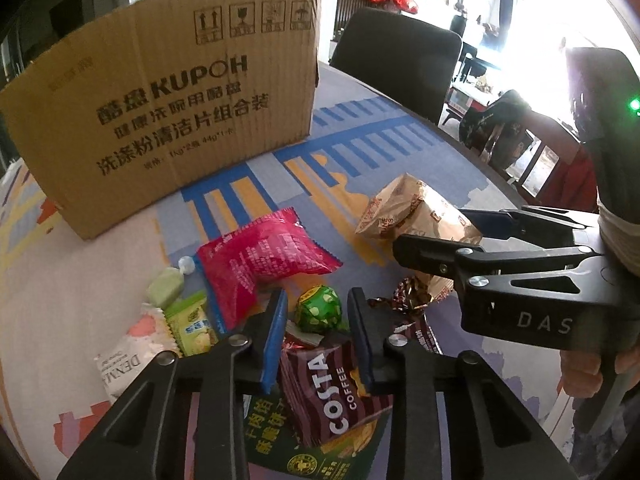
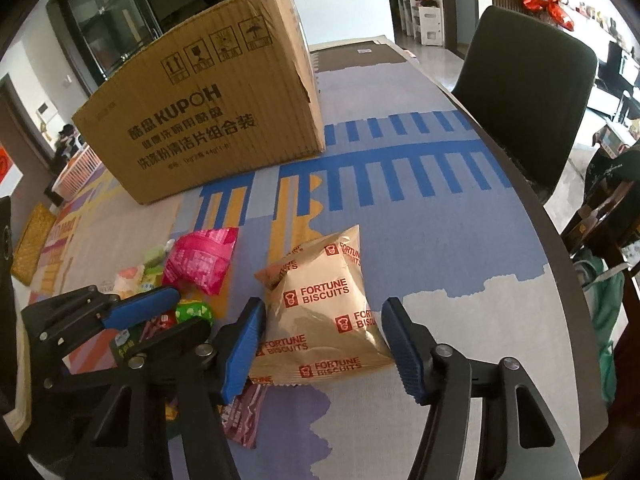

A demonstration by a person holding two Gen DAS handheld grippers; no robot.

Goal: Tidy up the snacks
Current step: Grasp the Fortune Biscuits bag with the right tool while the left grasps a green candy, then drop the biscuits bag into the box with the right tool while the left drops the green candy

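Nearest, the right gripper (image 2: 324,340) stands spread wide, its fingers to either side of the Fortune Biscuits bag (image 2: 320,312) without pinching it; the bag's long axis runs away from the fingers, towards the box. Just to its left, the left gripper (image 1: 318,316) is also parted, bracketing the green foil candy (image 1: 318,309) above the Costa Coffee packet (image 1: 332,392). Beyond lies the pink packet (image 1: 260,266), then bare mat, then the KUPOH cardboard box (image 2: 208,120). The table edge (image 2: 560,240) curves close on the right.
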